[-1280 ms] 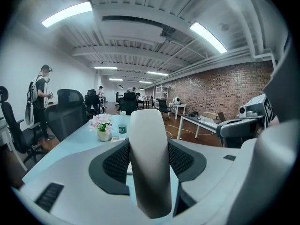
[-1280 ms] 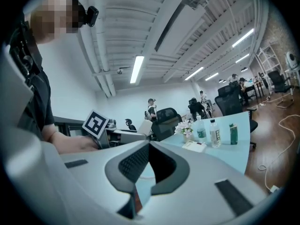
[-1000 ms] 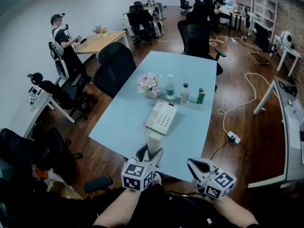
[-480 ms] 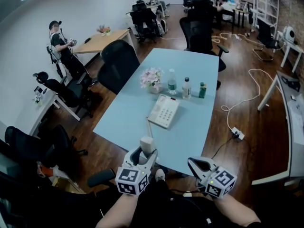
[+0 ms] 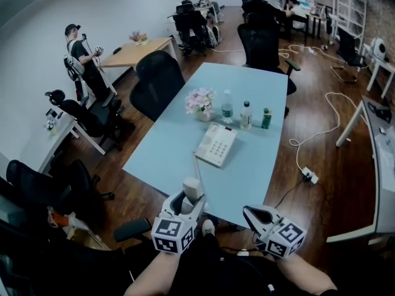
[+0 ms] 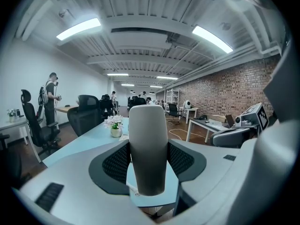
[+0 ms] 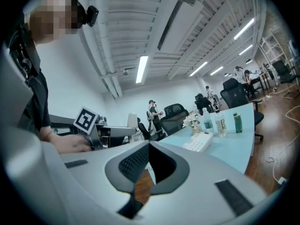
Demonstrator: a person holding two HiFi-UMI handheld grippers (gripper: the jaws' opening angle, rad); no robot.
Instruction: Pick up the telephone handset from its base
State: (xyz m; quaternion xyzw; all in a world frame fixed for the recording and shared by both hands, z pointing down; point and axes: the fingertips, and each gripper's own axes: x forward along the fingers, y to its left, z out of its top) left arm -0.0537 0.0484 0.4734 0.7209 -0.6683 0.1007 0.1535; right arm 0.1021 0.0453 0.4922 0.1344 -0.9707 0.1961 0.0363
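on pale-blue table (image 5: 166,153): telephone base (image 5: 216,145), bottles (image 5: 228,107), flowers (image 5: 201,100)

Pale blue table (image 5: 179,147), white phone (image 5: 216,145) lying flat near its middle, just behind it a row across the table: vase of flowers (image 5: 201,102), clear bottle (image 5: 228,111), second bottle (image 5: 246,115), small green bottle (image 5: 266,118), all upright, near one another.

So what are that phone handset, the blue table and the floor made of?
The handset looks like smooth matte off-white plastic, evenly shaded. The table top seems pale blue laminate, flat with a faint sheen. The floor looks like dark varnished wood: plank lines and glare.
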